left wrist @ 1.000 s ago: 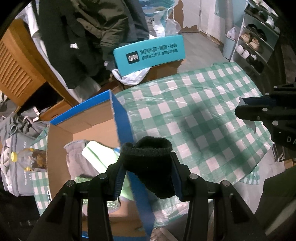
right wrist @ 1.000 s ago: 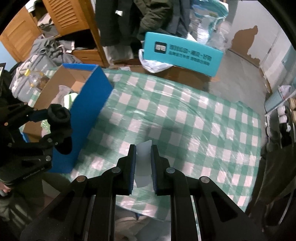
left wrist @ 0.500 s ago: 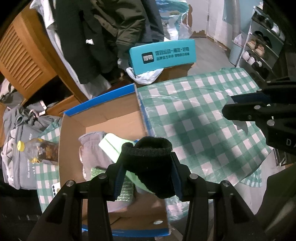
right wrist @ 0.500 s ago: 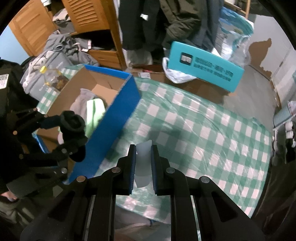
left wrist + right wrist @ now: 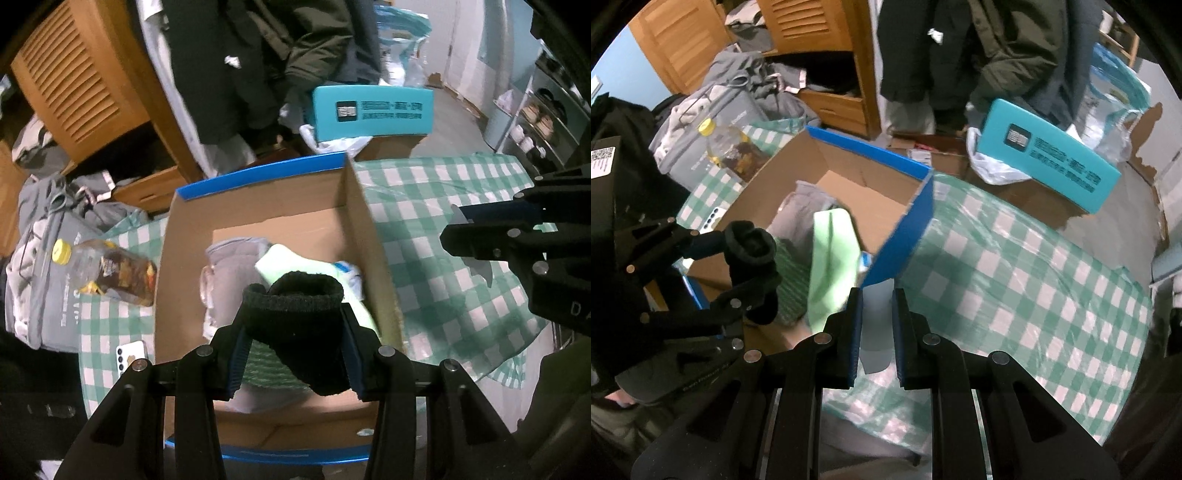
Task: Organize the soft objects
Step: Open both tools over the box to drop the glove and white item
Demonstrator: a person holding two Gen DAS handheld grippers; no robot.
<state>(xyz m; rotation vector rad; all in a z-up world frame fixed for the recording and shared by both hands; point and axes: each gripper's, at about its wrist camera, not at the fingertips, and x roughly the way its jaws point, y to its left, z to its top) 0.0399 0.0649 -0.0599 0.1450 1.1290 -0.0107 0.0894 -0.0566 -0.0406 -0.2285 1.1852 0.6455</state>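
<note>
My left gripper is shut on a rolled black sock and holds it above the open cardboard box with blue outer walls. The box holds a grey garment, a light green cloth and a green patterned item. In the right wrist view the left gripper with the sock hangs over the box's near left side. My right gripper is shut on a thin grey-white piece, over the checked tablecloth beside the box.
A bottle with a yellow cap and a phone lie left of the box. A teal carton stands behind the table. Hanging dark coats, a wooden cabinet and a shoe rack surround the table.
Both grippers moved left. The left gripper carried the sock from over the box's right wall to above the box interior. The right gripper came closer to the box, still shut.
</note>
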